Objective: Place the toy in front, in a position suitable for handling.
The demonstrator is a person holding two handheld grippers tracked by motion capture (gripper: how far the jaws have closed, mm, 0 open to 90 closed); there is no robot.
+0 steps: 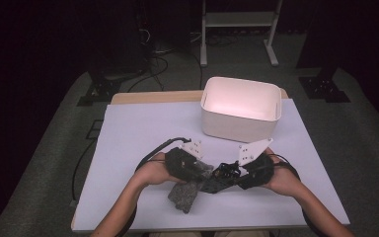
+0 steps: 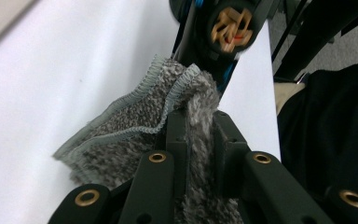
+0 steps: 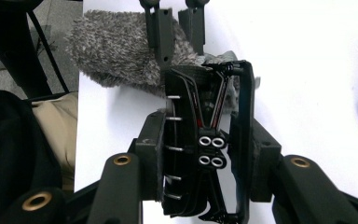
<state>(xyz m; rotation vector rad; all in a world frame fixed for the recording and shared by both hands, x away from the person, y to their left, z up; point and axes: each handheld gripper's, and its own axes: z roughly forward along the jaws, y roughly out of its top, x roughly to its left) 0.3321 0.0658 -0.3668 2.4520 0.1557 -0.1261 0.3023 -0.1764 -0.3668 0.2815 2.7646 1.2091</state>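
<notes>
The grey cloth (image 1: 185, 195) lies on the near part of the table (image 1: 128, 148), just in front of the person, with one end lifted and the rest draped down onto the white surface. In the left gripper view the cloth (image 2: 135, 126) is fuzzy and speckled, with a stitched pale hem along its folded edges, and a fold of it sits squeezed between the two black jaws — the left gripper (image 1: 197, 170) is clamped on the cloth. In the right gripper view the cloth (image 3: 116, 51) spreads out behind the left gripper's jaws, which come in from the top edge and pinch it.

The right gripper (image 1: 227, 175) holds a black part (image 1: 222, 178), a frame-like piece with thin struts. In its own view the part (image 3: 205, 140) stands between the jaws, both pressing its sides; red lines, small silver rings and short metal pins show on it. Its far end reaches the cloth, though I cannot tell whether the two touch. The left gripper view shows the part (image 2: 230, 28) end-on, with a tan fitting in its middle, just beyond the cloth.

Farther back, well apart from both hands, a white bin (image 1: 241, 129) stands on the table — open at the top, and what shows of its inside is bare.
</notes>
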